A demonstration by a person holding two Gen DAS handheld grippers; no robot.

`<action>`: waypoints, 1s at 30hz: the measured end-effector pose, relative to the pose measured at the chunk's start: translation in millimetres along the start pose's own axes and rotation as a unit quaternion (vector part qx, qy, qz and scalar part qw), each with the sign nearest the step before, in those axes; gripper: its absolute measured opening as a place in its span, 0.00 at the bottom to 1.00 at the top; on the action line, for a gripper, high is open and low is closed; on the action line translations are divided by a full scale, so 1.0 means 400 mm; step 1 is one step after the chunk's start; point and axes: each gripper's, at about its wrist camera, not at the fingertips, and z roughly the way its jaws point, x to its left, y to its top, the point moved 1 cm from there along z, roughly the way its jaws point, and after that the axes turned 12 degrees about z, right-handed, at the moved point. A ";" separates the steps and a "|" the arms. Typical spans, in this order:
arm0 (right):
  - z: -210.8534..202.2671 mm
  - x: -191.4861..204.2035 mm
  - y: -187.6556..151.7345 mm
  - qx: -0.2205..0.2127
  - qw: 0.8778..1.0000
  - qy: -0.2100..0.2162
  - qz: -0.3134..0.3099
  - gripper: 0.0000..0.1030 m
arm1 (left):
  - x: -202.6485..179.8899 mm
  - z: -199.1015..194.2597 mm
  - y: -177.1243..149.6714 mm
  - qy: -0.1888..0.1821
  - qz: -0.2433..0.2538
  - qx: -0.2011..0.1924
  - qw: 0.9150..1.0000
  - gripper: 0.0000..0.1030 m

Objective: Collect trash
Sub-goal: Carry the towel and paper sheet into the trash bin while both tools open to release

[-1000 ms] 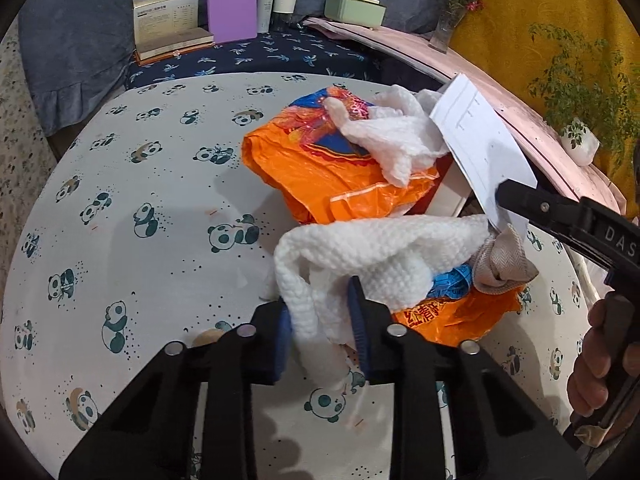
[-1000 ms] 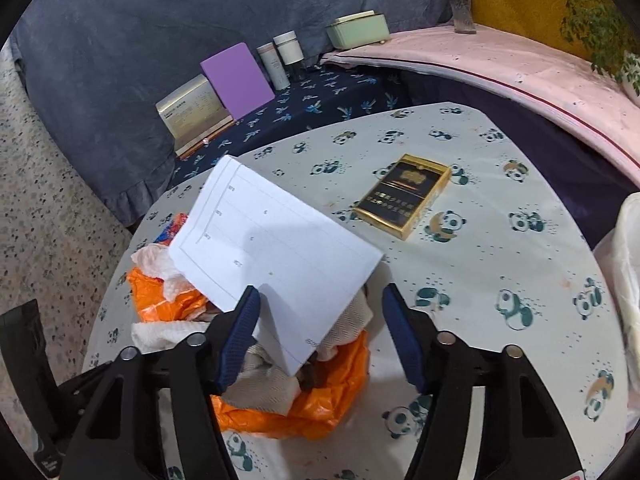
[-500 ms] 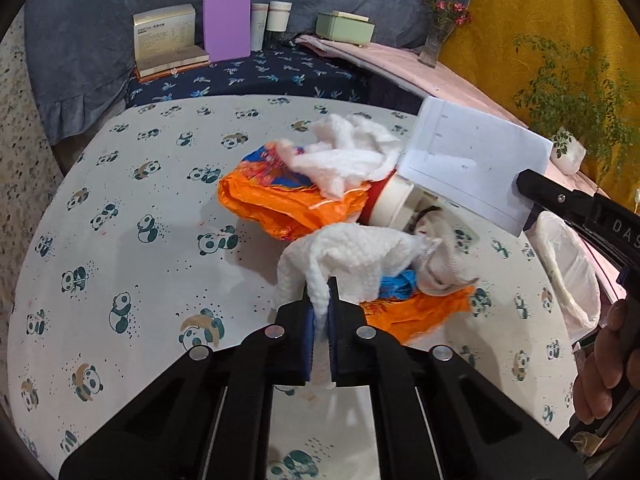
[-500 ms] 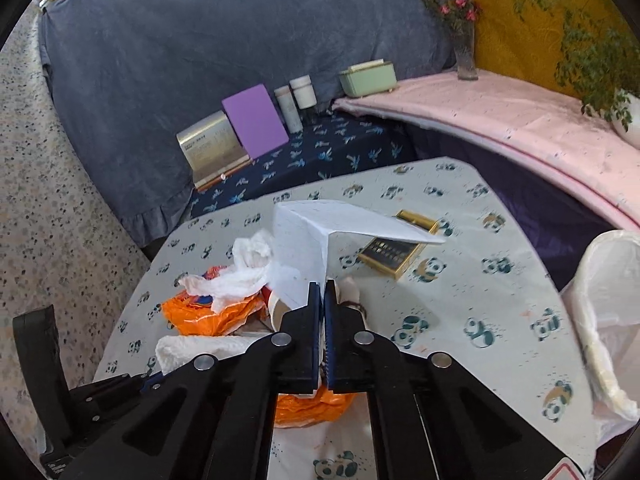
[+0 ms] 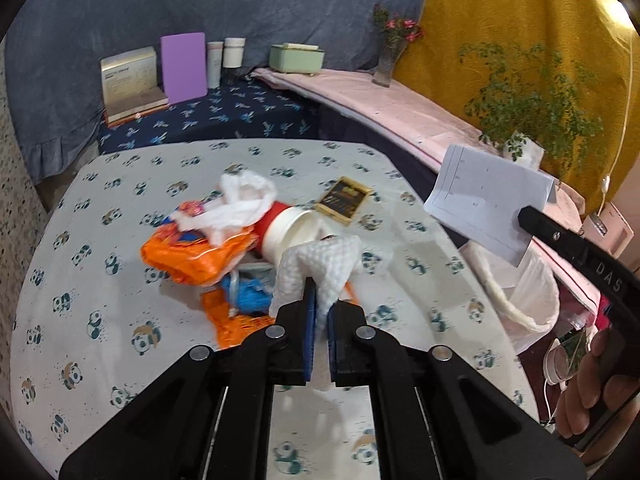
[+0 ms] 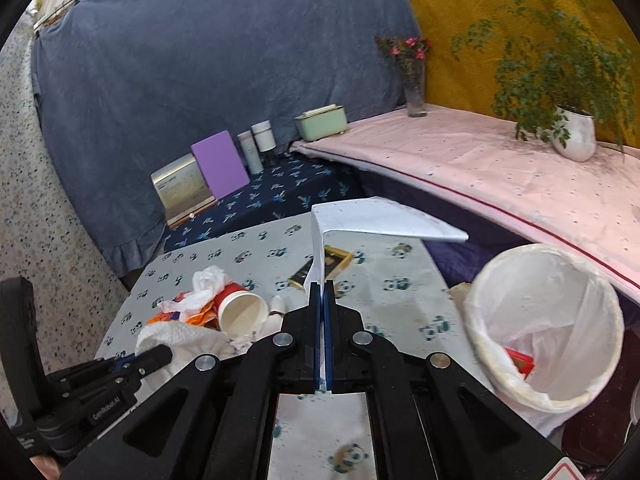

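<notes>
While I hold both tools above the panda-print table [image 5: 100,280]:
Left gripper [image 5: 320,300]: clamped tight on a nubby white knitted rag [image 5: 320,268], bunched above my fingertips.
Right gripper [image 6: 322,300]: pinched flat on a creased, ruled paper sheet [image 6: 380,224] folding over ahead.
Ahead of left fingers: crinkled orange wrapper [image 5: 188,256], cylindrical paper cup [image 5: 288,236]; contents beneath obscured.
Right of right fingers: round bin, thin white liner [image 6: 560,312]; red item inside, indistinct.

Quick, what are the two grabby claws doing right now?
Left gripper: closed, holding the white knitted cloth.
Right gripper: closed, holding the folded sheet of paper.
</notes>
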 end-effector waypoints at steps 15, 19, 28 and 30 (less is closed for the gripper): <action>-0.112 -0.248 0.033 -0.036 0.996 -0.059 0.057 0.02 | -0.313 0.047 0.110 -0.073 0.071 -0.012 0.995 0.05; -0.126 -0.324 0.036 -0.037 0.993 -0.080 0.075 0.02 | -0.405 0.089 0.132 -0.096 0.090 -0.004 0.991 0.05; -0.134 -0.465 0.026 -0.030 0.987 -0.119 0.107 0.02 | -0.564 0.192 0.150 -0.141 0.124 0.024 0.982 0.05; -0.130 -0.490 0.023 -0.029 0.985 -0.128 0.112 0.02 | -0.588 0.216 0.151 -0.145 0.129 0.031 0.980 0.05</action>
